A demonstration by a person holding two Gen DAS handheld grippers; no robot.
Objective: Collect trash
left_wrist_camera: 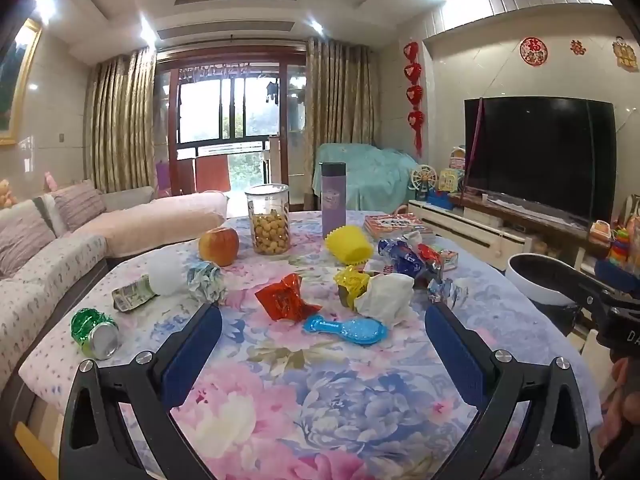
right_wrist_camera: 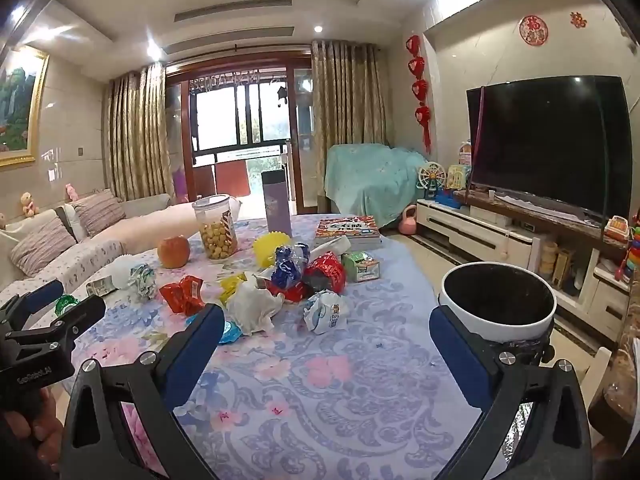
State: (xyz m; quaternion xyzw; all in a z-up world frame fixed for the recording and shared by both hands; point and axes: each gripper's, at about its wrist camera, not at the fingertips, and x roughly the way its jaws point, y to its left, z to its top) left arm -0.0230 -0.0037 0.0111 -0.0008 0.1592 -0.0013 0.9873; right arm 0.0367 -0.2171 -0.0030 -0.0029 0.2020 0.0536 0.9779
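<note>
Opening step, nothing yet gripped: left gripper (left_wrist_camera: 322, 316) and right gripper (right_wrist_camera: 326, 318), jaws wide and empty, face litter at frame centre (red wrapper (left_wrist_camera: 286, 298) nearest). Next: close on one piece, carry to bin (right_wrist_camera: 498, 314), lower right.

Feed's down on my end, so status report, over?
Left gripper and right gripper open, empty. Crumpled red foil wrapper untouched on floral tablecloth. White round bin beside table, path clear.

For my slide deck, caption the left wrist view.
Open left gripper faces wrappers, a crushed green can and an apple on a floral tablecloth.
</note>
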